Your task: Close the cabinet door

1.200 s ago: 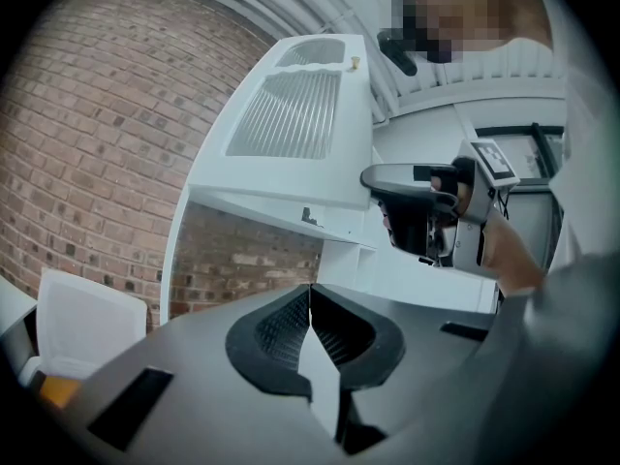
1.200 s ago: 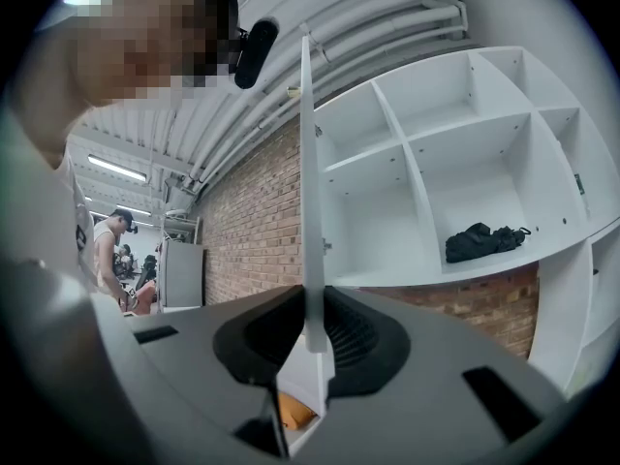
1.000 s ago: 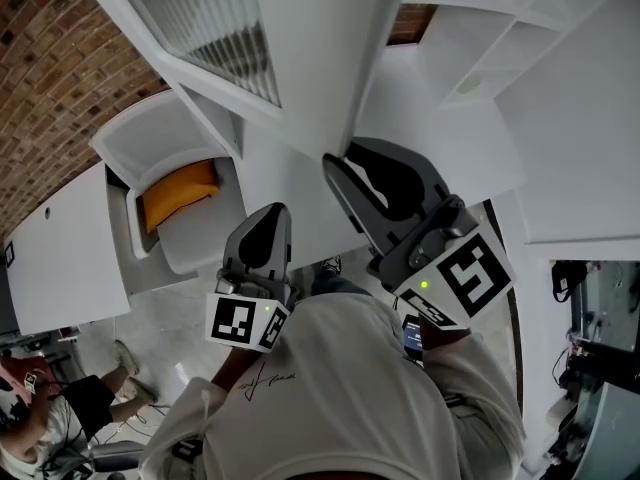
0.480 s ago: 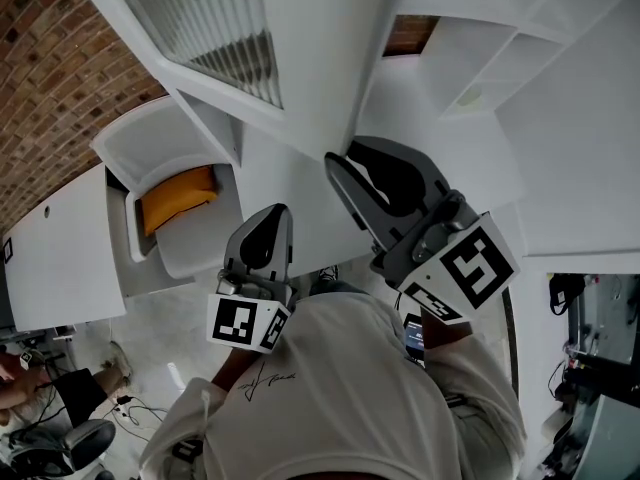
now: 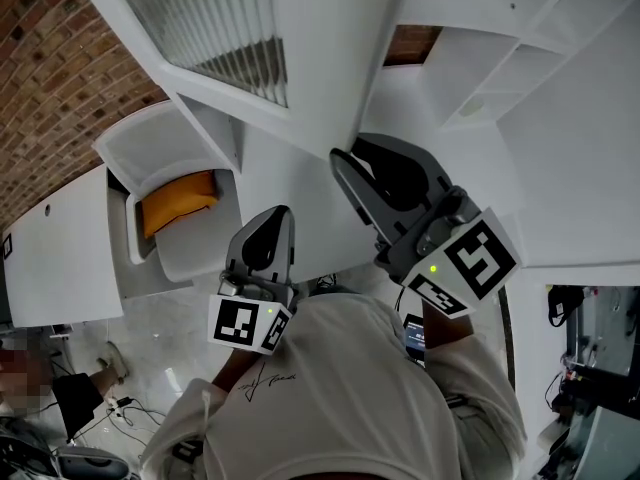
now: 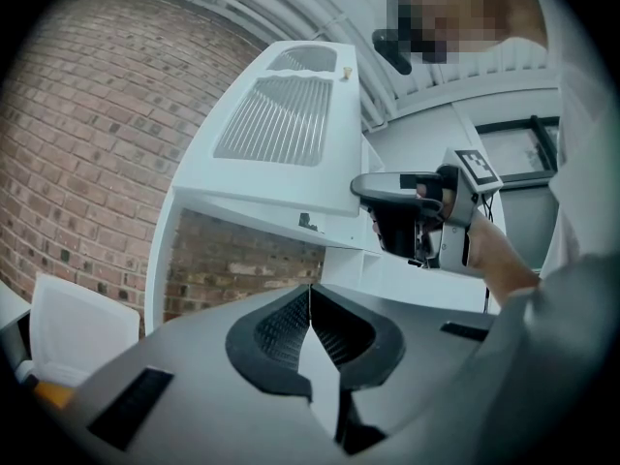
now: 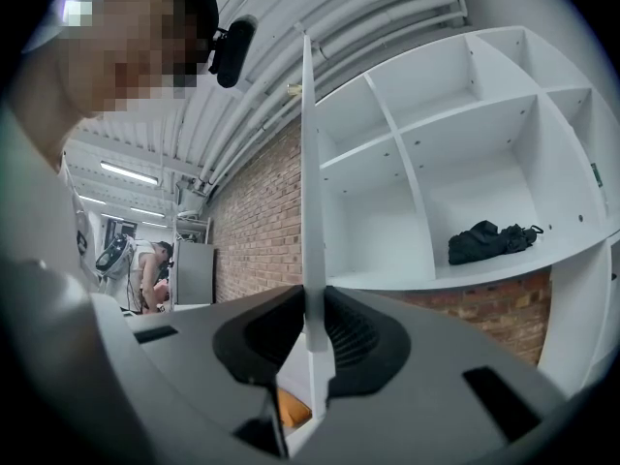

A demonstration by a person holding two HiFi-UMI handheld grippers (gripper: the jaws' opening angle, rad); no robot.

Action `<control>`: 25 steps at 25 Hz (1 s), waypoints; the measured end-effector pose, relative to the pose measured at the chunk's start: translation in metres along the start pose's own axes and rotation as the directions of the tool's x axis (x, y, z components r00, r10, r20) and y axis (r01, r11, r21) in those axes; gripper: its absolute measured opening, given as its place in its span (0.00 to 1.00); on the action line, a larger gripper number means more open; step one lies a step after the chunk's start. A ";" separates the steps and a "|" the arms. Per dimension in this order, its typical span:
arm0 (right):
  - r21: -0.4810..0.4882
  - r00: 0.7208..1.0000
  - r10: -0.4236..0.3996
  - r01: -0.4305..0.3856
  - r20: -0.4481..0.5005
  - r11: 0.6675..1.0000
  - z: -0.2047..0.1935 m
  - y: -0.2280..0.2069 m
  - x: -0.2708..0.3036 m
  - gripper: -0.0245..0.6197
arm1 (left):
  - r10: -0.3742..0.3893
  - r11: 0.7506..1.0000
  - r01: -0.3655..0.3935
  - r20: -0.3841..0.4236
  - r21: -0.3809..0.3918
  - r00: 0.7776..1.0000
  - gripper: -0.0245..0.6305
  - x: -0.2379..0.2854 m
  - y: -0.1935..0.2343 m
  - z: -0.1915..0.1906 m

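Observation:
The white cabinet door [image 5: 310, 58], with a ribbed glass panel [image 5: 215, 23], stands open above both grippers. My right gripper [image 5: 343, 158] is shut on the door's edge. In the right gripper view that thin edge [image 7: 308, 192] runs straight up between the pads of my right gripper [image 7: 310, 308]. The left gripper view shows the door [image 6: 281, 129] from the side, with the right gripper [image 6: 402, 197] clamped at its lower corner. My left gripper [image 5: 272, 216] hangs lower left of the door, shut and holding nothing; its jaws meet in the left gripper [image 6: 310, 294] view.
White open shelving [image 7: 455, 153] lies to the door's right, with a black cloth [image 7: 489, 240] on one shelf. A white seat with an orange cushion [image 5: 180, 193] sits at the left beside a brick wall [image 5: 50, 58]. A person stands far behind [image 7: 155, 274].
My right gripper and the door edge have shifted slightly right and down in the head view. The left gripper has stayed put. The person at the lower left has moved away.

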State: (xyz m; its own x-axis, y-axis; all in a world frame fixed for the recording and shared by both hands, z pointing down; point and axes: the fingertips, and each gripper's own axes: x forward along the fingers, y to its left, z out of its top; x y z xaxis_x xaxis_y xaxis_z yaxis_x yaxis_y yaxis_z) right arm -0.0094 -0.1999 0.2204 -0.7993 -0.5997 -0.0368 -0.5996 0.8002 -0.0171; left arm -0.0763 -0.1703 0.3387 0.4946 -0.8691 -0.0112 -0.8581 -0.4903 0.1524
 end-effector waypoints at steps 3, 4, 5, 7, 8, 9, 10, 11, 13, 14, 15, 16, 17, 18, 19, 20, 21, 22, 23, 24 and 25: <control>-0.003 1.000 0.001 -0.001 0.000 1.000 0.000 -0.005 0.001 0.15 | 0.005 1.000 -0.005 0.001 0.001 1.000 0.06 0.002 0.001 0.000; -0.004 1.000 0.002 -0.002 -0.001 1.000 0.000 -0.007 0.001 0.15 | 0.006 1.000 -0.006 0.001 0.001 1.000 0.06 0.003 0.001 0.000; -0.004 1.000 0.003 -0.003 -0.002 1.000 0.000 -0.009 0.001 0.15 | 0.006 1.000 -0.006 0.002 0.001 1.000 0.06 0.005 0.001 0.001; -0.004 1.000 0.007 -0.007 -0.001 1.000 0.000 -0.012 0.002 0.15 | 0.006 1.000 -0.006 0.002 0.003 1.000 0.06 0.008 -0.001 0.001; -0.004 1.000 0.009 -0.009 -0.001 1.000 0.000 -0.013 0.002 0.15 | 0.006 1.000 -0.006 0.002 0.004 1.000 0.06 0.009 -0.002 0.001; -0.004 1.000 0.011 -0.011 0.000 1.000 0.000 -0.015 0.002 0.15 | 0.006 1.000 -0.006 0.002 0.005 1.000 0.06 0.011 -0.002 0.001; -0.004 1.000 0.013 -0.013 0.001 1.000 0.001 -0.016 0.002 0.15 | 0.007 1.000 -0.007 0.000 0.006 1.000 0.06 0.012 -0.003 0.000; -0.004 1.000 0.015 -0.015 0.002 1.000 0.001 -0.018 0.003 0.15 | 0.009 1.000 -0.008 -0.002 0.006 1.000 0.06 0.013 -0.003 0.000; -0.004 1.000 0.019 -0.019 0.004 1.000 0.001 -0.021 0.004 0.15 | 0.014 1.000 -0.014 -0.004 0.004 1.000 0.06 0.014 -0.002 -0.001; -0.004 1.000 0.021 -0.021 0.004 1.000 0.001 -0.023 0.005 0.15 | 0.018 1.000 -0.018 -0.005 0.003 1.000 0.06 0.015 -0.002 -0.001; -0.003 1.000 0.023 -0.023 0.005 1.000 0.001 -0.024 0.005 0.15 | 0.021 1.000 -0.020 -0.006 0.003 1.000 0.06 0.016 -0.001 -0.001; -0.003 1.000 0.025 -0.024 0.006 1.000 0.001 -0.026 0.006 0.15 | 0.023 1.000 -0.023 -0.006 0.002 1.000 0.06 0.017 0.000 -0.001; -0.002 1.000 0.027 -0.027 0.006 1.000 0.002 -0.027 0.006 0.15 | 0.026 1.000 -0.026 -0.007 0.002 1.000 0.06 0.018 0.000 -0.001; -0.002 1.000 0.028 -0.028 0.006 1.000 0.002 -0.028 0.006 0.15 | 0.028 1.000 -0.028 -0.007 0.002 1.000 0.06 0.018 0.000 -0.001; -0.001 1.000 0.029 -0.029 0.006 1.000 0.002 -0.030 0.006 0.15 | 0.030 1.000 -0.030 -0.007 0.002 1.000 0.06 0.019 0.000 -0.001; -0.001 1.000 0.030 -0.030 0.007 1.000 0.002 -0.031 0.006 0.15 | 0.031 1.000 -0.031 -0.007 0.002 1.000 0.06 0.019 -0.001 -0.001; -0.001 0.999 0.031 -0.031 0.008 1.000 0.003 -0.032 0.006 0.15 | 0.031 1.000 -0.031 -0.007 0.002 0.999 0.06 0.020 -0.001 -0.001; -0.001 0.999 0.032 -0.032 0.009 0.999 0.003 -0.033 0.006 0.15 | 0.031 1.000 -0.031 -0.007 0.003 0.999 0.06 0.021 -0.002 -0.002; 0.000 0.999 0.033 -0.033 0.010 0.999 0.002 -0.034 0.006 0.15 | 0.032 0.999 -0.032 -0.007 0.003 0.999 0.06 0.021 -0.002 -0.002; 0.000 0.999 0.034 -0.034 0.010 0.999 0.002 -0.035 0.006 0.15 | 0.032 0.999 -0.032 -0.008 0.004 0.999 0.06 0.022 -0.002 -0.003; 0.001 0.999 0.034 -0.034 0.010 0.999 0.002 -0.036 0.006 0.15 | 0.033 0.999 -0.033 -0.009 0.004 0.999 0.06 0.023 -0.001 -0.003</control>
State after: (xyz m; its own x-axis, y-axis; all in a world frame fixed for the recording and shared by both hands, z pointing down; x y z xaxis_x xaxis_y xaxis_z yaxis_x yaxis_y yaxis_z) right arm 0.0069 -0.2322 0.2190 -0.8189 -0.5719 -0.0477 -0.5718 0.8202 -0.0171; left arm -0.0633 -0.1893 0.3412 0.4672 -0.8842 0.0026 -0.8745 -0.4616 0.1486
